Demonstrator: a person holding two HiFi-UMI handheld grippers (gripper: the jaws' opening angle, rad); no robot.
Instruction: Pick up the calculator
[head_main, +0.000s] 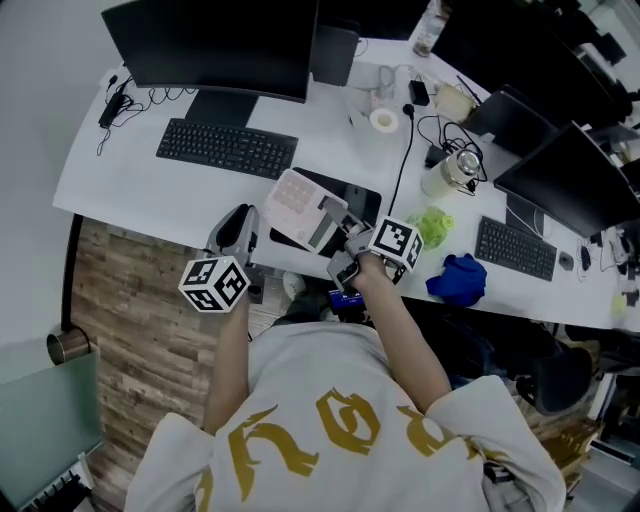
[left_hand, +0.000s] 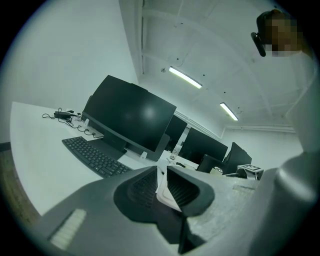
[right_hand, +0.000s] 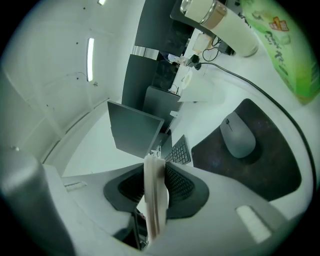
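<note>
head view: the calculator (head_main: 303, 208) is held tilted over the dark mouse pad (head_main: 362, 198) on the white desk (head_main: 110, 165), between the two grippers. the right gripper (head_main: 340, 234) has its jaws clamped on the calculator's near edge. the right gripper view shows the thin white slab edge-on between the ribbed pads (right_hand: 179, 186). the left gripper (head_main: 247, 214) is pinched on a thin white corner, apparently the same calculator. a keyboard (head_main: 226, 148) lies beyond it.
</note>
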